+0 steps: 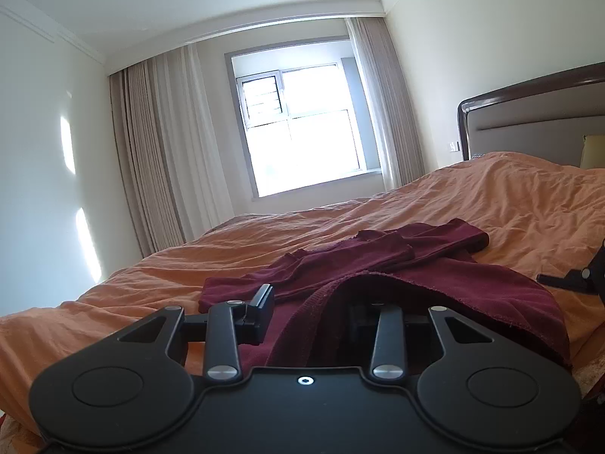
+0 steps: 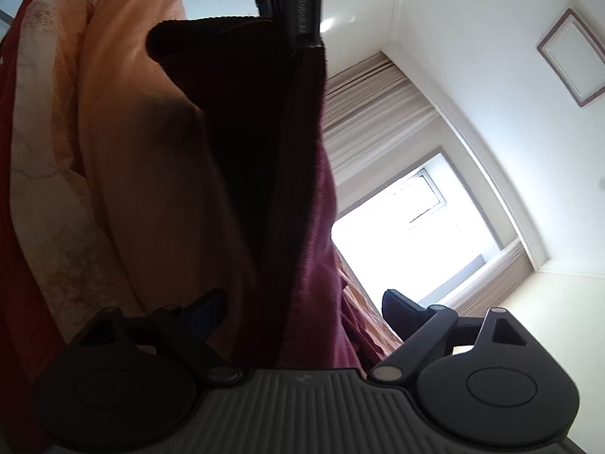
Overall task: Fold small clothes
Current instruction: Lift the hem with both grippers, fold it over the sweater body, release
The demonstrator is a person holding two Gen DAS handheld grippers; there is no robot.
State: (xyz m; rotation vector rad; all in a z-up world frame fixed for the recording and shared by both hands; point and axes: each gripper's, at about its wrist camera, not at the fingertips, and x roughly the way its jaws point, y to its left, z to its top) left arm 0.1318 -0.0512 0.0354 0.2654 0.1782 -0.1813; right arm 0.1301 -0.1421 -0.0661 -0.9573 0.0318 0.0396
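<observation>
A dark red garment (image 1: pixel 378 261) lies spread on the orange bedcover (image 1: pixel 491 204). My left gripper (image 1: pixel 314 314) is low at its near edge with jaws open; a fold of the cloth (image 1: pixel 453 302) drapes over the right finger and hides it, the left finger (image 1: pixel 261 310) is bare. The right gripper (image 1: pixel 578 276) shows at the right edge of the left wrist view. In the tilted right wrist view my right gripper (image 2: pixel 302 310) is open, and the garment's edge (image 2: pixel 314 234) hangs between its fingers, touching neither that I can see. The left gripper's body (image 2: pixel 298 3) shows at the top.
The bed's padded headboard (image 1: pixel 529 113) stands at the right, with a yellow pillow (image 1: pixel 593 151). A bright window (image 1: pixel 302 125) with beige curtains (image 1: pixel 162 151) is on the far wall. A red and cream blanket (image 2: pixel 45 189) lies under the bedcover's edge.
</observation>
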